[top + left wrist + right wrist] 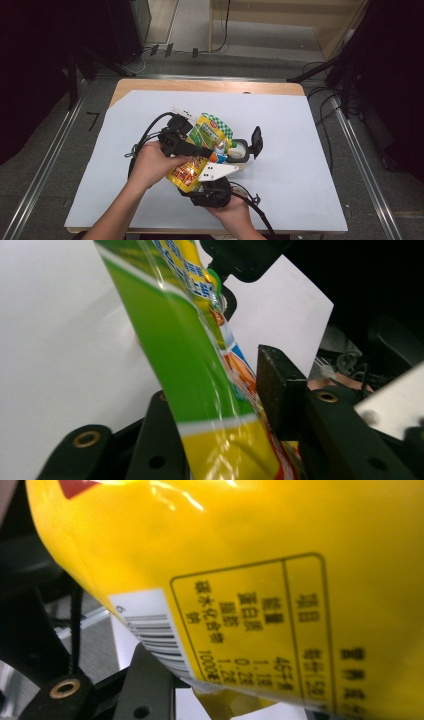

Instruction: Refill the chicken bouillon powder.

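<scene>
A yellow and green snack bag (205, 132) hangs above the white sheet (300, 150), held between both grippers. My left gripper (211, 152) comes in from the left. In the left gripper view the bag (190, 365) runs between its jaws, and the right pad (277, 390) lies against the bag's edge. My right gripper (197, 176) reaches up from the near edge under the bag's yellow bottom. In the right gripper view the bag's back (250, 555), with barcode and nutrition table, sits tight over the jaws, resting on the left finger (145, 680); the other finger is hidden.
A roll of tape (239, 150) lies on the sheet just right of the bag, with a black upright piece (256, 141) beside it. The wooden table's far edge (210, 86) borders a floor with cables and dark stands. Metal rails run along both sides.
</scene>
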`<action>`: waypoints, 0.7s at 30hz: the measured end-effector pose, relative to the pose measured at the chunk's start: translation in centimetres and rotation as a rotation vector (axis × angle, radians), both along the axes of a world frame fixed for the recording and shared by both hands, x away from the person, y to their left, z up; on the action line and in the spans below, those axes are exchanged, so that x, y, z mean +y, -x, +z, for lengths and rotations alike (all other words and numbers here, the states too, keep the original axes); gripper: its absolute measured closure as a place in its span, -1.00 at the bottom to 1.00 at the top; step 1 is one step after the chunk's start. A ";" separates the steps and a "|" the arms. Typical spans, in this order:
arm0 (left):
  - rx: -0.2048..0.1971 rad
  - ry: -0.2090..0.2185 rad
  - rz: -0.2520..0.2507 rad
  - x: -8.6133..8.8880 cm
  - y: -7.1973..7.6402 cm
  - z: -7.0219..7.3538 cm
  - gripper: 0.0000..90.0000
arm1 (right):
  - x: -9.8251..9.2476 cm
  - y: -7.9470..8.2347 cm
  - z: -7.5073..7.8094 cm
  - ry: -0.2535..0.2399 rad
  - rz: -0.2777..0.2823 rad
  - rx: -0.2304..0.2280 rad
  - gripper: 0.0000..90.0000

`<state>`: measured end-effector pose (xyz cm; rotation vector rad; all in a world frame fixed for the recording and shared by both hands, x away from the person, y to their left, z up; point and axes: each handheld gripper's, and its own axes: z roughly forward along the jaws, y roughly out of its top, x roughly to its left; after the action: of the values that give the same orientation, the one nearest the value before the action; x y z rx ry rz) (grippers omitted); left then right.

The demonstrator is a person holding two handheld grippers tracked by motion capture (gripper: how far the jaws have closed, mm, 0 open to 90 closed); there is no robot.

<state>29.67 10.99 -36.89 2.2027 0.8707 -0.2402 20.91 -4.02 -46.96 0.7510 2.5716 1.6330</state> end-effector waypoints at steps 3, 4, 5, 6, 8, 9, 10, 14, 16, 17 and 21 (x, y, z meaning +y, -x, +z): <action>0.019 -0.004 -0.003 0.0 0.0 0.1 0.43 | -0.1 -0.1 0.1 -0.009 0.000 0.006 0.40; 0.028 -0.009 -0.004 0.0 0.0 0.1 0.37 | -0.2 -0.1 0.0 -0.032 0.002 0.025 0.40; 0.030 -0.017 -0.004 0.0 0.0 0.1 0.36 | -0.3 -0.2 0.0 -0.044 0.002 0.038 0.40; 0.029 -0.024 -0.002 0.0 0.1 0.2 0.35 | -0.4 -0.3 0.0 -0.057 0.000 0.053 0.40; 0.011 -0.042 0.006 -0.1 0.2 0.2 0.40 | -0.4 -0.4 -0.1 -0.066 -0.001 0.070 0.40; 0.004 -0.055 0.012 -0.2 0.2 0.2 0.44 | -0.4 -0.4 -0.1 -0.061 -0.004 0.070 0.40; 0.004 -0.057 0.015 -0.3 0.3 0.2 0.51 | -0.4 -0.4 -0.1 -0.055 -0.006 0.071 0.40; 0.008 -0.070 0.022 -0.5 0.1 0.0 0.65 | -0.4 -0.5 -0.2 -0.047 -0.005 0.067 0.38; 0.014 -0.079 0.021 -0.6 0.0 -0.1 0.74 | -0.2 -0.3 -0.2 -0.035 0.003 0.061 0.36; 0.025 -0.081 0.024 -0.6 0.0 -0.3 0.77 | -0.1 -0.3 -0.2 -0.027 0.011 0.058 0.35; 0.050 -0.079 0.031 -0.4 -0.4 -0.4 0.80 | 0.1 -0.2 -0.3 -0.017 0.026 0.055 0.32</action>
<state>30.02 10.56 -37.28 2.2629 0.9560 -0.2510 21.11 -3.92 -47.24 0.7773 2.6183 1.6675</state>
